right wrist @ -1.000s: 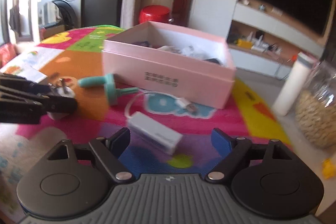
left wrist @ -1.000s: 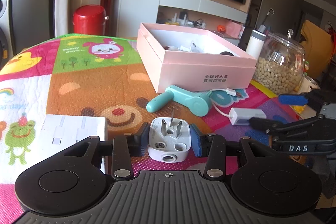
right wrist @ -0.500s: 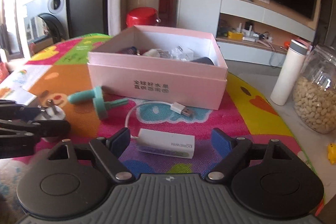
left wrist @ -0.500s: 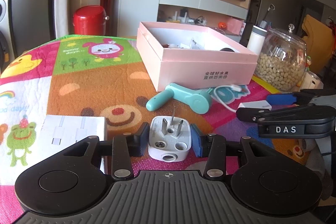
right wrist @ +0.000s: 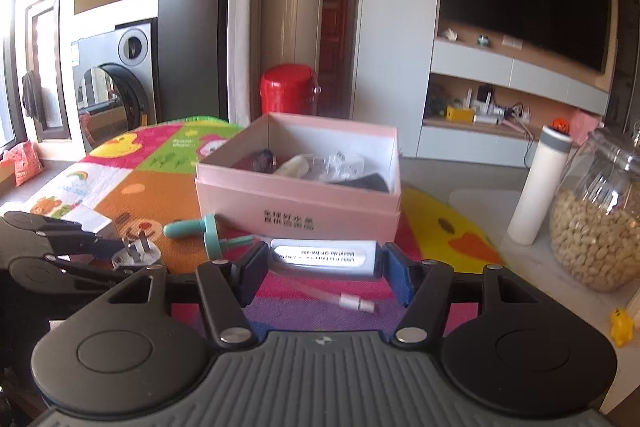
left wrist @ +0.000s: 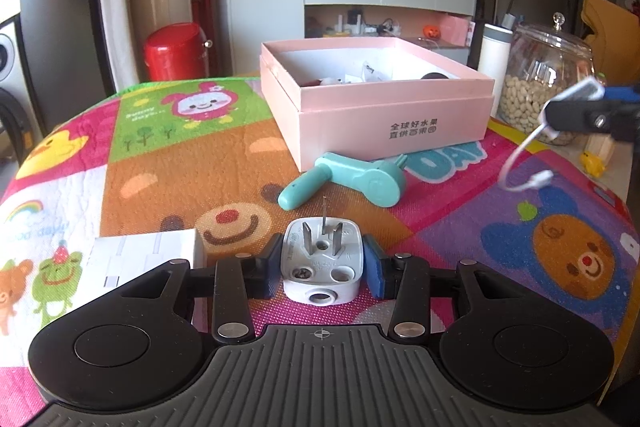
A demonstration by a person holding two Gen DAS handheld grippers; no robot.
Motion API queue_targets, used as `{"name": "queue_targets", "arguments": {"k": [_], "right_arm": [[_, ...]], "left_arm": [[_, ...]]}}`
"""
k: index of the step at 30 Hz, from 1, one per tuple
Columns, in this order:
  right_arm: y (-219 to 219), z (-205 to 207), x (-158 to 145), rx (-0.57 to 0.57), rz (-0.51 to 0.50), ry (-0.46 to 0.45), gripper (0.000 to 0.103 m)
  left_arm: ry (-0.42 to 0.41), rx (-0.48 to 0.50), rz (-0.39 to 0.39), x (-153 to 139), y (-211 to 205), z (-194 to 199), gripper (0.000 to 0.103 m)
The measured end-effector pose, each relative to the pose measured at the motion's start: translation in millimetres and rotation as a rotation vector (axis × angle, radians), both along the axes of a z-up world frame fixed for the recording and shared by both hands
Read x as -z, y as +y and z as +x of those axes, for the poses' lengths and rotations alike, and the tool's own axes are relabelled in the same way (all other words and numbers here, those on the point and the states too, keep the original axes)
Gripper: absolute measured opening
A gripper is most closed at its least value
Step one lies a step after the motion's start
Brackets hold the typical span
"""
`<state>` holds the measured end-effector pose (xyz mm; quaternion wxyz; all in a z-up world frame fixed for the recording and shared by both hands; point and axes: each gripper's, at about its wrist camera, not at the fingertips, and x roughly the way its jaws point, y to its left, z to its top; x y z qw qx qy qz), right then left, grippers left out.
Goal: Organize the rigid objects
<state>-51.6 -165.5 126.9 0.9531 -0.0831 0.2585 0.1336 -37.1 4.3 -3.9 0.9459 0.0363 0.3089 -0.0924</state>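
My left gripper (left wrist: 323, 269) is shut on a white three-pin plug (left wrist: 322, 261), held low over the colourful mat. My right gripper (right wrist: 322, 263) is shut on a white USB adapter (right wrist: 322, 255) and holds it above the mat; its short cable and connector (right wrist: 356, 303) hang below. In the left wrist view the adapter (left wrist: 576, 95) shows at the right, lifted, with its cable (left wrist: 528, 183) dangling. An open pink box (left wrist: 376, 99) with several small items stands behind; it also shows in the right wrist view (right wrist: 298, 195). A teal plastic tool (left wrist: 348, 181) lies in front of the box.
A white flat box (left wrist: 140, 259) lies at the left of the mat. A glass jar of beans (left wrist: 544, 83) and a white bottle (left wrist: 494, 57) stand right of the pink box. A red canister (left wrist: 174, 51) stands beyond the table.
My right gripper has closed on the white adapter and lifted it off the mat, with the cable now dangling. My left gripper still holds the plug in about the same place.
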Motion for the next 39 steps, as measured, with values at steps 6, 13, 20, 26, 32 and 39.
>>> {"name": "queue_targets", "arguments": {"k": [6,13,20,26,32,39], "right_arm": [[-16.6,-9.5,-17.9,-0.012,0.04,-0.07,0.062],[-24.7,-8.7,-15.7,-0.025,0.077,-0.075,0.062],[-32.9,9.4,-38.5,-0.049,0.131,-0.104,0.062],[-23.7,78.3,-103.8,-0.058,0.226,-0.225,0.063],[-29.9,130.2,-108.3,0.056,0.257,-0.179,0.078],[-31.1,82.8,-29.4,0.019,0.072,-0.068,0.08]], "left_arm": [[-0.007,-0.009,0.025,-0.6,-3.5,-1.0,0.045],[-0.01,0.043,-0.004,-5.3,-4.0,-7.5,0.044],[-0.133,0.155,-0.199,-86.1,-2.7,13.8,0.044],[-0.241,0.185,-0.391,-190.8,-0.8,100.4,0.044],[-0.164,0.125,-0.396,-174.0,2.7,146.7,0.043],[-0.086,-0.085,-0.344,-89.6,72.8,87.3,0.043]]}}
